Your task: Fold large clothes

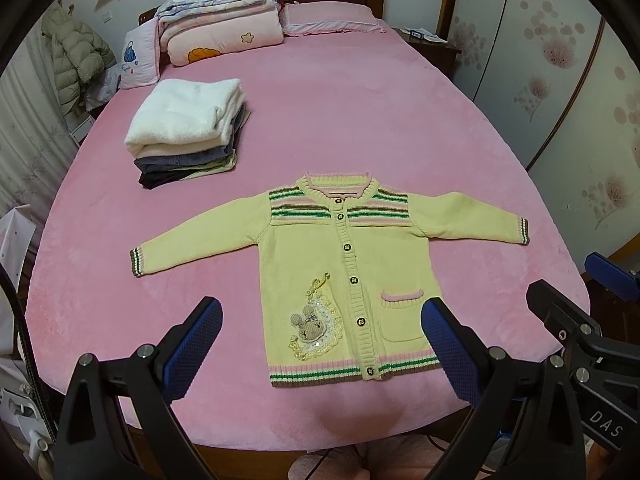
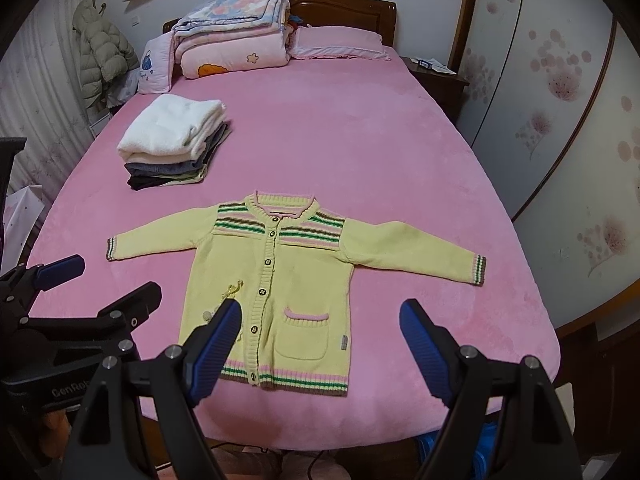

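A yellow knitted cardigan [image 1: 320,264] [image 2: 280,276] with green, pink and brown stripes lies flat and buttoned on the pink bed [image 1: 360,120] [image 2: 340,140], both sleeves spread out sideways, hem toward me. My left gripper [image 1: 322,344] hovers open above the hem, its blue pads [image 1: 192,352] wide apart and empty. My right gripper [image 2: 320,344] is open too, above the pocket side of the hem, holding nothing. Each gripper shows at the edge of the other's view: the right gripper [image 1: 572,292] at the right, the left gripper [image 2: 104,280] at the left.
A stack of folded clothes [image 1: 188,128] [image 2: 172,140] topped by a white fleece sits at the back left of the bed. Folded quilts [image 1: 220,12] and a pillow [image 1: 332,18] lie by the wooden headboard. A wardrobe [image 1: 560,60] stands at right, a hanging jacket [image 1: 76,56] at left.
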A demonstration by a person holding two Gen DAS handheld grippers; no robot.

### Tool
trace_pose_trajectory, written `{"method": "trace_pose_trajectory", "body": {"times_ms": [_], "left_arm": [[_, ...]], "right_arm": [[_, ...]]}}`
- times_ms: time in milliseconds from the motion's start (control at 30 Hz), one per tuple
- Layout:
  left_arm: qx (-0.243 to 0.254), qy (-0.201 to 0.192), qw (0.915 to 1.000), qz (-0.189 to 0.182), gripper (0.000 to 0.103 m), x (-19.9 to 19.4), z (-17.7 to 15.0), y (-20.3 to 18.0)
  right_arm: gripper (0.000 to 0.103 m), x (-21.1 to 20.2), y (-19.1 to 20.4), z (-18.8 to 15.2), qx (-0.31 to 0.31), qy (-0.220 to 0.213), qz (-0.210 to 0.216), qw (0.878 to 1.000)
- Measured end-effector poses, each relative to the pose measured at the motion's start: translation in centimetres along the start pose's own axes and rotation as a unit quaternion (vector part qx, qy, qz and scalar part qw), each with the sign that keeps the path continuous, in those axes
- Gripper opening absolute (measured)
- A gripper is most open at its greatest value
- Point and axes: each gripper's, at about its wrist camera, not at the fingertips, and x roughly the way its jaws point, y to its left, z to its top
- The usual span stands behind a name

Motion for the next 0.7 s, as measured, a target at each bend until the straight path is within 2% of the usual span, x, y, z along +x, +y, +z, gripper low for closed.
{"method": "trace_pose_trajectory", "body": {"times_ms": [700], "left_arm": [[-0.002, -0.003, 1.0000, -0.004, 0.099, 0.13, 0.52, 0.07]], "right_arm": [[0.081, -0.25, -0.05, 0.64, 0.002, -0.003, 0.003, 1.000]]}}
